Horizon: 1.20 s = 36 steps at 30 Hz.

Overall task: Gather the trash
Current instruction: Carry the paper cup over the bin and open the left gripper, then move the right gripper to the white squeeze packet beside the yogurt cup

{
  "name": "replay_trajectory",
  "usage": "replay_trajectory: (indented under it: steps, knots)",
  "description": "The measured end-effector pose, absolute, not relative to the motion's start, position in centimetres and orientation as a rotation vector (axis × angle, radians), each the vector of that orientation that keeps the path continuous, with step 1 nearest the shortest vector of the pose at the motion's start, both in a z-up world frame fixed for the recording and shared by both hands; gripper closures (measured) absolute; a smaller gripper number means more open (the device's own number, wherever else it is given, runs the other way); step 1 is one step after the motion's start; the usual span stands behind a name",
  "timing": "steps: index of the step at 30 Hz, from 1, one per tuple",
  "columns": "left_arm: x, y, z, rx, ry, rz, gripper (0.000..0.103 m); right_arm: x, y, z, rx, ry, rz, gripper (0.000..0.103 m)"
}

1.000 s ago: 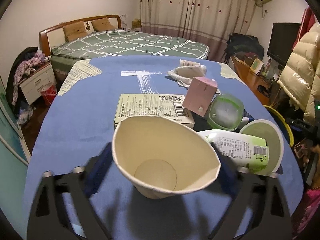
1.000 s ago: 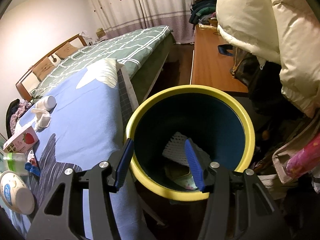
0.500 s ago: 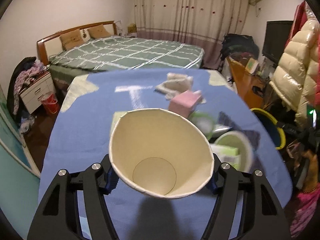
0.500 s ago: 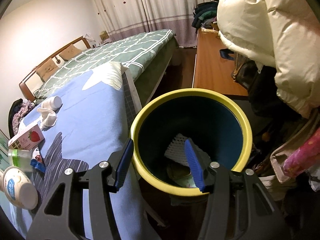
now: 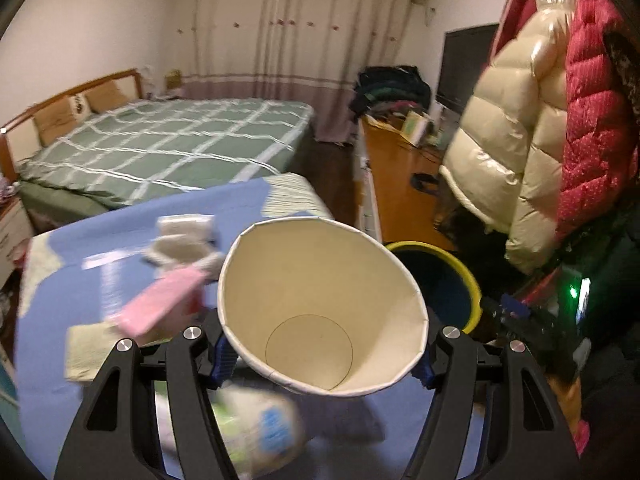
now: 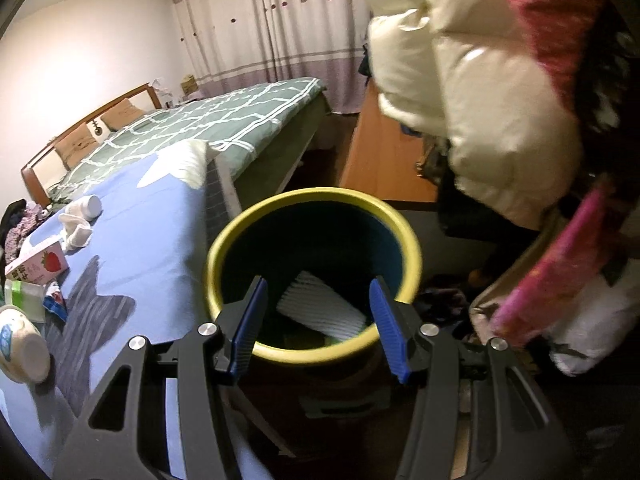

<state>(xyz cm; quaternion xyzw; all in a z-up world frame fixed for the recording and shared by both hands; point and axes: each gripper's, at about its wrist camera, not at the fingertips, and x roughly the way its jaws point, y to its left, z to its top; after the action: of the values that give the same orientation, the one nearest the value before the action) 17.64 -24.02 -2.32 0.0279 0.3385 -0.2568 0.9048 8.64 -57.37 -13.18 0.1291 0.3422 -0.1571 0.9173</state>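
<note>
Paper cup [image 5: 320, 300] clamped in left gripper [image 5: 322, 354]

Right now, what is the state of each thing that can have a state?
paper cup: empty, squeezed oval, held off the table
left gripper: shut on the cup
right gripper: open, empty
bin: uncovered, white trash inside
pink carton: lying on the table

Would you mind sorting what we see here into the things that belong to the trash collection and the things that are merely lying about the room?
Part of the job:
- paper cup, clamped in the left gripper
- yellow-rimmed bin
- strawberry carton
- yoghurt tub
- crumpled tissue

Just lying about:
- bed
- cream puffer jacket
- curtains
</note>
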Motion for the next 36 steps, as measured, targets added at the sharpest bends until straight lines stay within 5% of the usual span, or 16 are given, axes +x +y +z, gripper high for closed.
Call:
replay_trajectory:
  steps: [18,21,22,31,36]
  knots:
    - [24.1,-46.4,-9.6,0.159,0.838,-0.691,0.033,5.3,-61.5,-14.9,0.305,0.716,-0.365,0.051]
    - [24.7,-48.1,-10.8,0.171,0.856,-0.685,0.019,4.9,-61.9,-15.3,0.314,0.725,-0.377,0.051]
    - [24.8,-48.4,-11.0,0.168,0.857,-0.681,0.012,4.9,-62.0,-15.4,0.316,0.729,-0.381,0.051]
    - [23.1,-44.4,-8.2,0.128,0.827,-0.669,0.011,4.7,-60.9,-14.8,0.307,0.729,-0.357,0.051]
    - [20.0,-36.6,-4.5,0.061,0.753,-0.598,0.005,5.5,-58.3,-14.0,0.281,0.72,-0.31,0.042]
